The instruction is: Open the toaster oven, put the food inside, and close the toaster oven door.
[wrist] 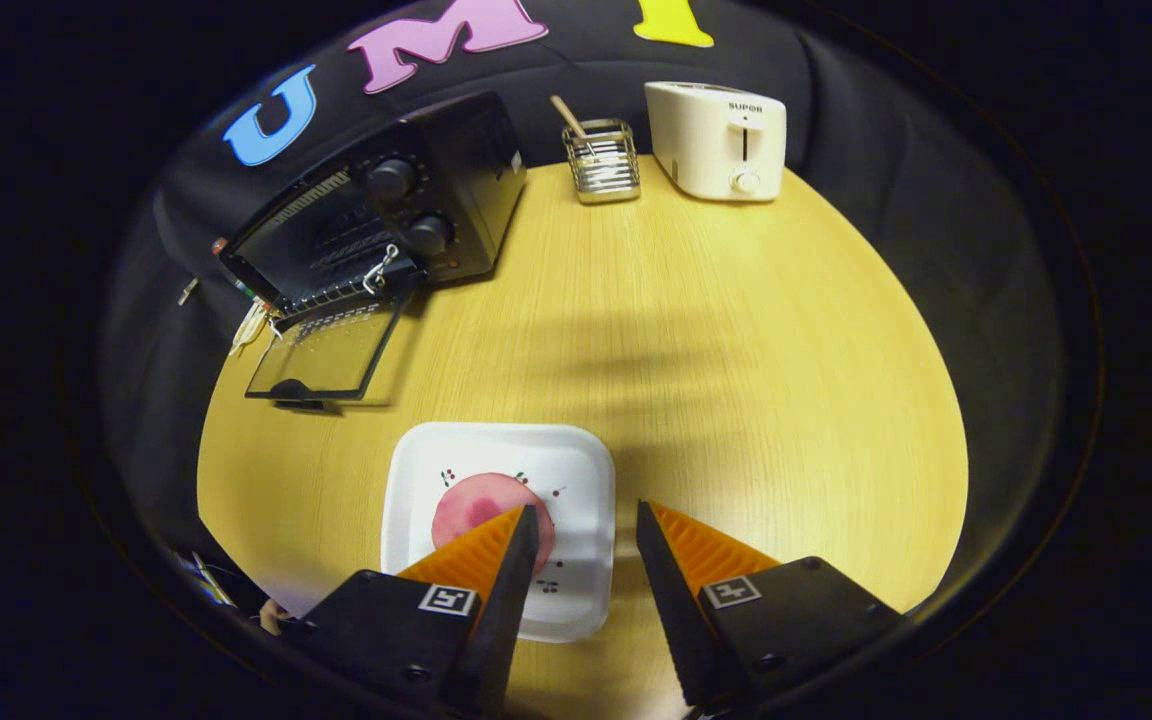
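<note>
Hovering released over the counter [736, 330], the gripper [586, 525] keeps its jaws parted and empty; just ahead of them and under the left one lies a pink food round [476, 505] on a white plate [576, 460]; well beyond, the toaster oven [406, 200] stands with its door [326, 355] dropped open.

We lose the near part of the pink round food [476, 505] behind one finger of the gripper [587, 520], which also covers some of the white plate [576, 470]. Inside the toaster oven [386, 225] it is too dark to tell the rack's detail. The holder [603, 162] contents are too small to identify.
</note>
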Tool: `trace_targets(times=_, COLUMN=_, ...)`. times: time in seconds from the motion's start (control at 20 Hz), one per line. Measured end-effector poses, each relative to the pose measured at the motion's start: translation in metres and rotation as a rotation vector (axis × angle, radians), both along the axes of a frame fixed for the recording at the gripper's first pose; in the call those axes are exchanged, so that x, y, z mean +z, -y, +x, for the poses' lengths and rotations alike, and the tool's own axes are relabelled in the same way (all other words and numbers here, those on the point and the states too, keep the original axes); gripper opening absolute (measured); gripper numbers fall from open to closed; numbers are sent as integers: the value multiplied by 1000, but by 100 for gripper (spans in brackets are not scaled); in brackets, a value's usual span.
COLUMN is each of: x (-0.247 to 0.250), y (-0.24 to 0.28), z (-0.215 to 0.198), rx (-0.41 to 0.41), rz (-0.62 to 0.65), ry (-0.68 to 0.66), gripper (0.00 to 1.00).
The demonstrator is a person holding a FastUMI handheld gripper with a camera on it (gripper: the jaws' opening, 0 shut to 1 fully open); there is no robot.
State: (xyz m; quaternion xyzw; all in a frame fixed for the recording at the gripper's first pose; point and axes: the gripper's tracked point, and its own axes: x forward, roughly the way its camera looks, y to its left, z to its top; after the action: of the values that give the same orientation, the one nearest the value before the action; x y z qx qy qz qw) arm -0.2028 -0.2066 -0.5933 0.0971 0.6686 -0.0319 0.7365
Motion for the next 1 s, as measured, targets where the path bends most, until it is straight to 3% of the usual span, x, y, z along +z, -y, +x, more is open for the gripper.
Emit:
trace_targets(times=0.1, x=-10, y=1, z=-7, rx=-17, rz=18, ry=-62, gripper=55)
trace_targets(times=0.3, x=-18, y=9, z=-10, rx=-58, rz=14, ry=-163, gripper=54)
trace_targets(times=0.4, x=-18, y=7, z=-12, rx=-68, rz=48, ry=-212, gripper=14)
trace_targets(times=0.55, x=-21, y=10, z=-14, rx=-42, rz=63, ry=-280, gripper=9)
trace_targets(times=0.6, x=-24, y=5, z=-20, rx=-69, rz=115, ry=-319, gripper=5)
trace_targets(times=1.0, x=-14, y=6, z=-22, rx=-281, rz=426, ry=-427, gripper=5)
